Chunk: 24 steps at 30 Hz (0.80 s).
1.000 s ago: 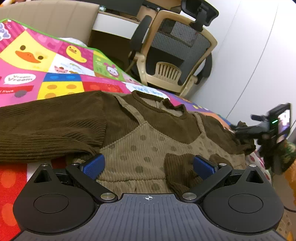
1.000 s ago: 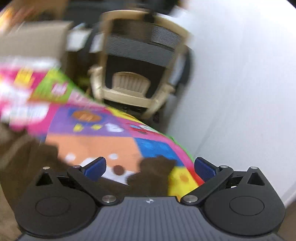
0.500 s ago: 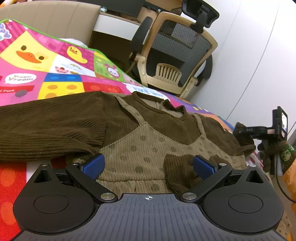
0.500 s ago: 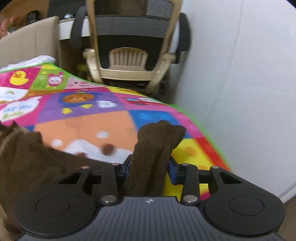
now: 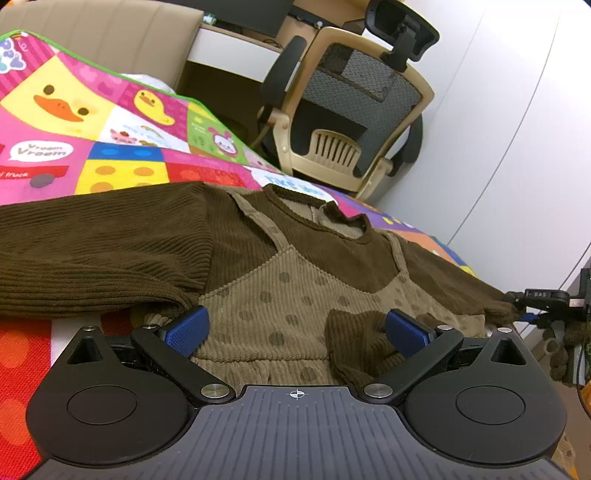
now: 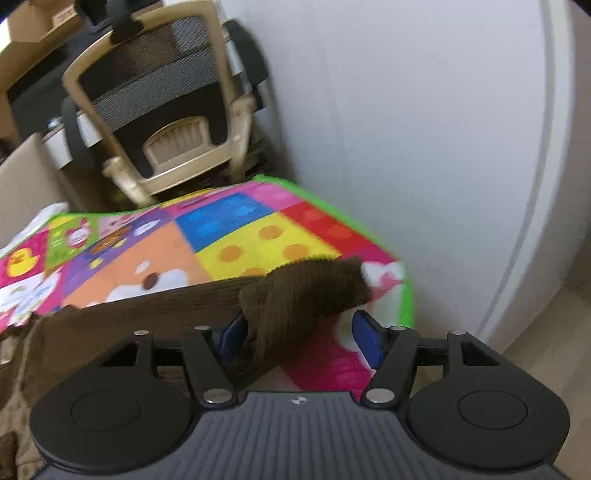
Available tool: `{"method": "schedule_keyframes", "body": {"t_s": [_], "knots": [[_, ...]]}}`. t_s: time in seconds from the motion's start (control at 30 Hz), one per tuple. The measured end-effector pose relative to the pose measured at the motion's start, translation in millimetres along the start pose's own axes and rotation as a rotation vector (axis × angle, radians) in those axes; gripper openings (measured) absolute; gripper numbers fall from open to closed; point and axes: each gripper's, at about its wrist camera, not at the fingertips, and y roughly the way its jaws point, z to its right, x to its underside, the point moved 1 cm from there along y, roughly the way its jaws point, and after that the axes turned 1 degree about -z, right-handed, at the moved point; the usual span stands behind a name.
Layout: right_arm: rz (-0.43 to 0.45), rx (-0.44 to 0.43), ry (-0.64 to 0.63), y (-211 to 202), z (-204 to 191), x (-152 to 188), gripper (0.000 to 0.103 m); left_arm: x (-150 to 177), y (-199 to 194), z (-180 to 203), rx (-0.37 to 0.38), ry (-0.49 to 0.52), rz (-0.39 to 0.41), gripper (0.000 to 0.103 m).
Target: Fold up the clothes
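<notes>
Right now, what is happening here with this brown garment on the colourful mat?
A person is folding a brown dress spread flat on a colourful play mat. The left tool hovers open over the lower front, gripping nothing. The right tool is open around the end of the right sleeve, near the mat's edge; the cuff lies against one blue pad. No fold is made yet.

This looks like a lived-in room of a home, probably a bedroom or study. A bright patchwork children's play mat [image 5: 122, 147] printed with ducks, a rabbit and "Vroom Vroom" covers the surface, and past its edge a beige-framed office chair with black mesh back and headrest [image 5: 354, 110] is pulled up to a white-topped desk [image 5: 236, 48]. Plain white wall panels [image 6: 424, 129] close the right side, and a tan cardboard box [image 6: 33, 26], somewhat blurred, sits high at the back.
</notes>
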Motion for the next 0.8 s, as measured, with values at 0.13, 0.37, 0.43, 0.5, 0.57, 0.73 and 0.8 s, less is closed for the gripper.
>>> {"method": "schedule_keyframes", "body": {"t_s": [0.13,0.37,0.43,0.5,0.57,0.73,0.8], "knots": [[0.121,-0.041,-0.027,-36,-19,5,0.08,-3,1,-1,0.015,-0.004,-0.021,0.103],[0.15,-0.351,-0.204,-90,-99,23,0.102,-19,-44,-26,-0.009,-0.235,0.014,0.103],[0.104,-0.49,-0.255,-96,-128,34,0.103,-22,-71,-39,-0.132,-0.266,0.099,0.103],[0.036,-0.612,-0.305,-96,-154,47,0.103,-23,-95,-54,-0.24,-0.311,0.165,0.103],[-0.05,-0.71,-0.358,-91,-181,65,0.103,-24,-111,-74,-0.306,-0.386,0.195,0.103],[-0.145,-0.693,-0.461,-73,-219,107,0.103,-27,-108,-116,-0.376,-0.593,0.2,0.103],[-0.163,-0.667,-0.485,-67,-222,117,0.103,-28,-97,-129,-0.392,-0.653,0.203,0.103]]}}
